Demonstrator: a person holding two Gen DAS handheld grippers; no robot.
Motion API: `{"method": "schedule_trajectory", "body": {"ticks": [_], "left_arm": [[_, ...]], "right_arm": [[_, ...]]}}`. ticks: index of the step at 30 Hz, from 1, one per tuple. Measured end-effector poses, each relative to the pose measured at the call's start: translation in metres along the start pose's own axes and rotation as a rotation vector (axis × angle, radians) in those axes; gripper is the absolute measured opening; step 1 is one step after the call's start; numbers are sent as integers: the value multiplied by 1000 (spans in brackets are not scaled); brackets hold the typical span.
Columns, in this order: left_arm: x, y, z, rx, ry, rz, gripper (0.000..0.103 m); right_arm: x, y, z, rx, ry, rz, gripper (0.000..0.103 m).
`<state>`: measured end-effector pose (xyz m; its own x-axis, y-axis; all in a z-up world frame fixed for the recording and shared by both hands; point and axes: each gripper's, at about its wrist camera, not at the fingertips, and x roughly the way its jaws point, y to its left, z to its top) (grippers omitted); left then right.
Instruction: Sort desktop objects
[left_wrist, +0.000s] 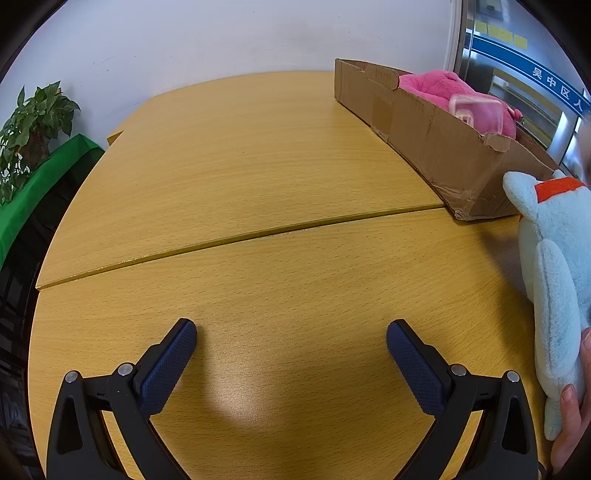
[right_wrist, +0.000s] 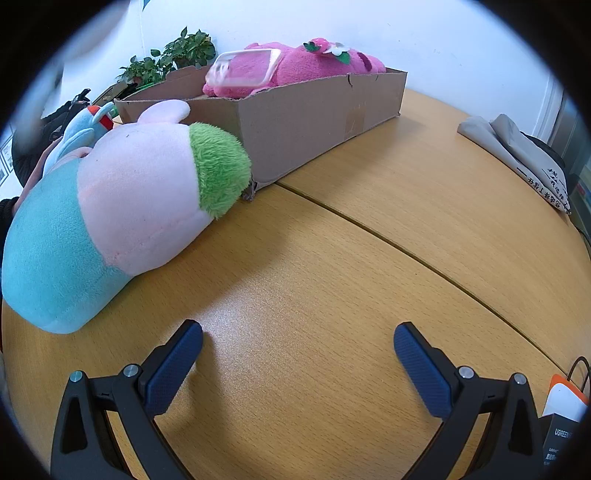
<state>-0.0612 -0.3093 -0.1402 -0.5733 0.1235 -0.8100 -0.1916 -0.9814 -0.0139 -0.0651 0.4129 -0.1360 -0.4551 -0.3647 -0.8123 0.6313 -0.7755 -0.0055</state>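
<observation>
Presently we find both the left tool (left_wrist: 291, 339) and right tool (right_wrist: 298, 341) wide and empty above the desk (right_wrist: 332, 277); we advise closing the right across the pink plush's (right_wrist: 122, 199) narrower green end, then lifting into the cardboard box (right_wrist: 306, 114).

Three plush toys (right_wrist: 122, 206) (right_wrist: 306, 66) (left_wrist: 554, 266), one cardboard box (right_wrist: 314, 118), and perhaps one clear phone case (right_wrist: 243, 68).

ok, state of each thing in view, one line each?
left gripper: open, empty, over the table
right gripper: open, empty
cardboard box: open-topped, on the table, rim torn
pink plush: lying in the box
clear phone case: blurred, above the pink plush
pastel plush: lying on the table beside the box
blue plush: held by a hand
</observation>
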Motion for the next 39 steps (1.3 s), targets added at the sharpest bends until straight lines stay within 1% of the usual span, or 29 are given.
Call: {"method": "schedule_trajectory", "body": {"ticks": [39], "left_arm": [[2, 1, 0, 0, -1, 0, 103]], "right_arm": [[-1, 3, -4, 0, 0, -2, 103]]}}
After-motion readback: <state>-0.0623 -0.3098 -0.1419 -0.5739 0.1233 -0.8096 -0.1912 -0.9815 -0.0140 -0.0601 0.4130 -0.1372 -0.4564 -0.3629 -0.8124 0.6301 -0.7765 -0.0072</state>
